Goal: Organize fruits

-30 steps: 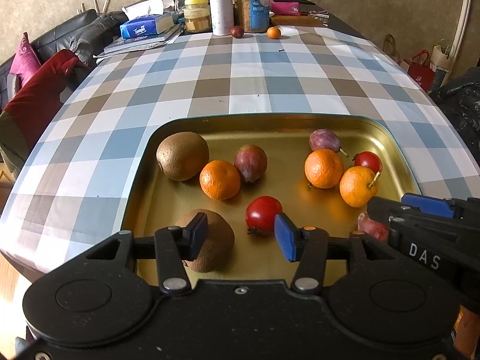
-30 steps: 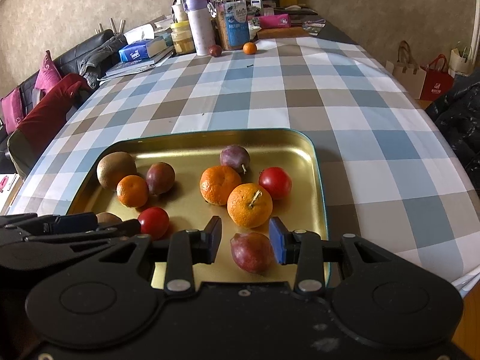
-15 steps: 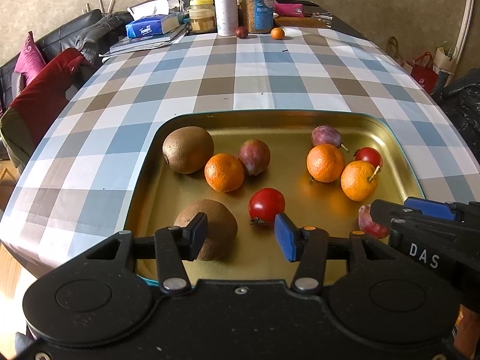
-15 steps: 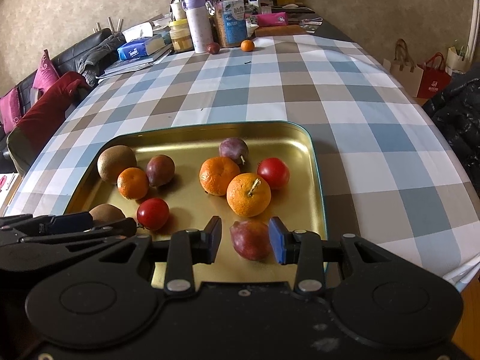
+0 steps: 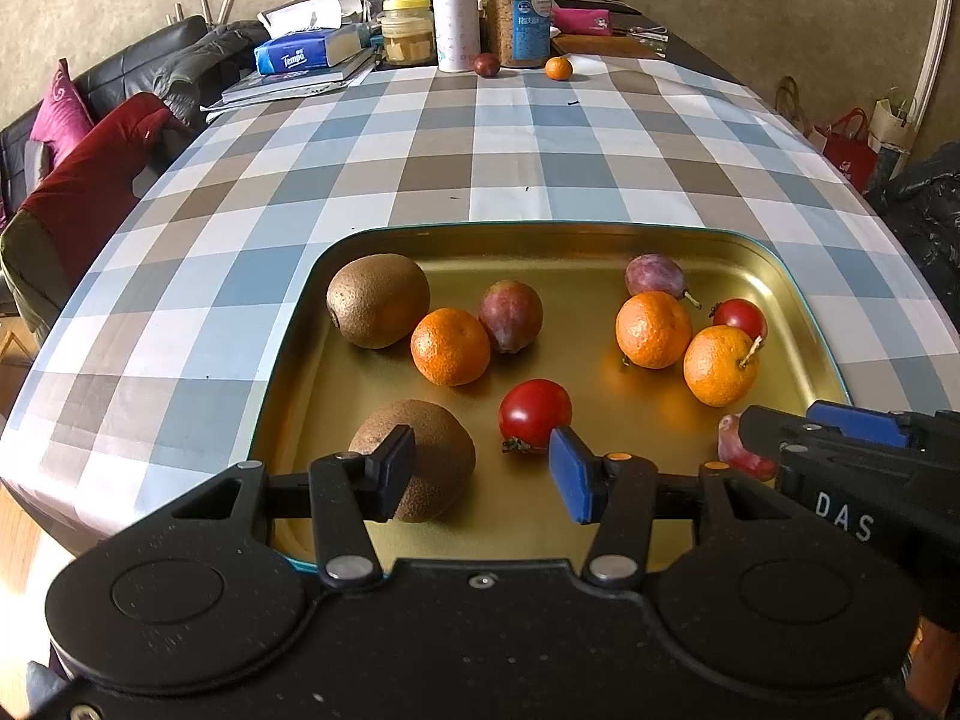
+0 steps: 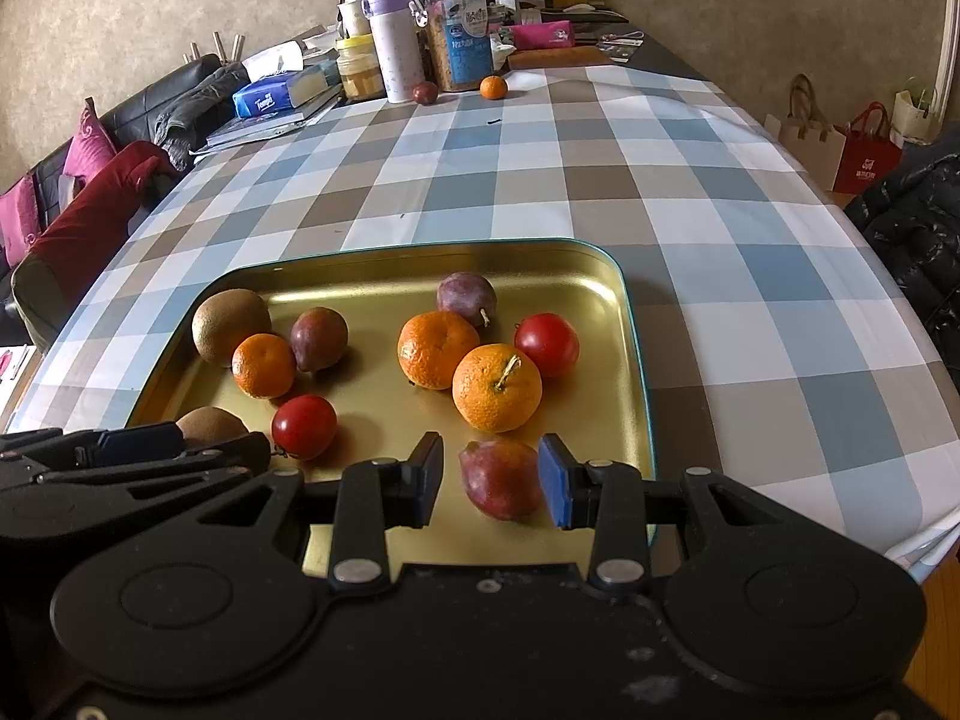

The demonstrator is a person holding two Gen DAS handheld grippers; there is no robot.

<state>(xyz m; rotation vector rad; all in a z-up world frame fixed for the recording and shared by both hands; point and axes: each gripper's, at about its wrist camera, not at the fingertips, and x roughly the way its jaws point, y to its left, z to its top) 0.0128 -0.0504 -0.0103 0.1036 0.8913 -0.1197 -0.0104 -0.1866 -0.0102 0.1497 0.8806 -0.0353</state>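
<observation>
A gold tray holds two kiwis, three oranges, two tomatoes and three dark red-purple fruits. My left gripper is open and empty over the tray's near edge, with the near kiwi behind its left finger and a tomato just beyond. My right gripper is open, its pads on either side of a red-purple fruit that rests on the tray, with gaps on both sides.
At the table's far end stand a white bottle, jars, a tissue pack and books. An orange and a dark fruit lie there. A sofa with red cushions is on the left, bags on the right.
Both grippers have drawn back and risen slightly, so the tray and fruits sit a little farther away. The fruits have not moved. Both grippers stay open.
</observation>
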